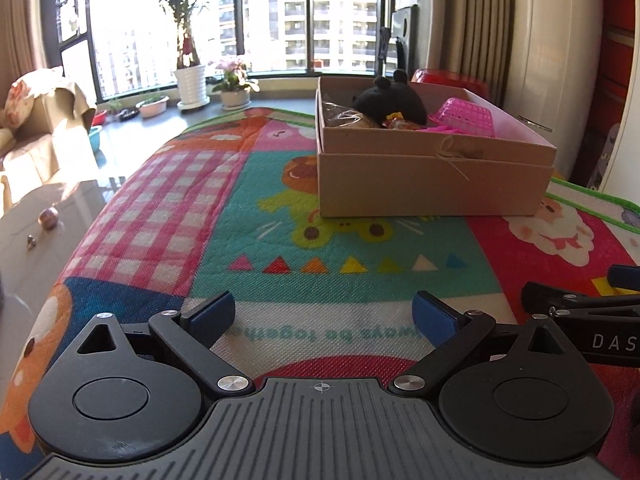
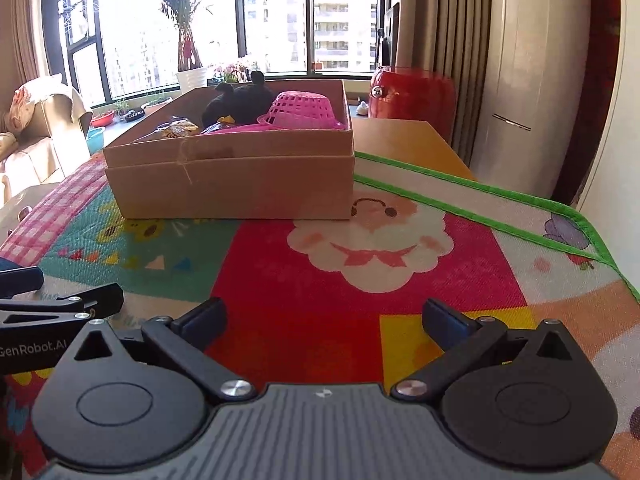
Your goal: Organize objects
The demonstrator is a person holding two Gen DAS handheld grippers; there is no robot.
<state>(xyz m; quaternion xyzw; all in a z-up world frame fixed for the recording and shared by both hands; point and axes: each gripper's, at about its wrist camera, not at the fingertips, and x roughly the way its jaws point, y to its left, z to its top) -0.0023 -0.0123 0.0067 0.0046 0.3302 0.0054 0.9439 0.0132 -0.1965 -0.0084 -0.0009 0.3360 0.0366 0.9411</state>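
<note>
Cardboard box [image 2: 230, 176] sits well beyond the empty, wide-apart right gripper [image 2: 324, 318] on the mat [image 2: 304, 292].

Bright cartoon play mat [image 2: 304, 280], plain brown cardboard box [image 2: 240, 184]

The mat shows pink-and-white checks, teal, red and yellow panels, a row of coloured triangles and a green edge. In the box sit a black plush toy [image 2: 236, 104] and a pink lattice basket [image 2: 300, 110]. A red container [image 2: 412, 96] stands behind.

matt cardboard box [image 2: 240, 184], woven cloth mat [image 2: 320, 280], seemingly plastic pink basket [image 2: 298, 114].
</note>
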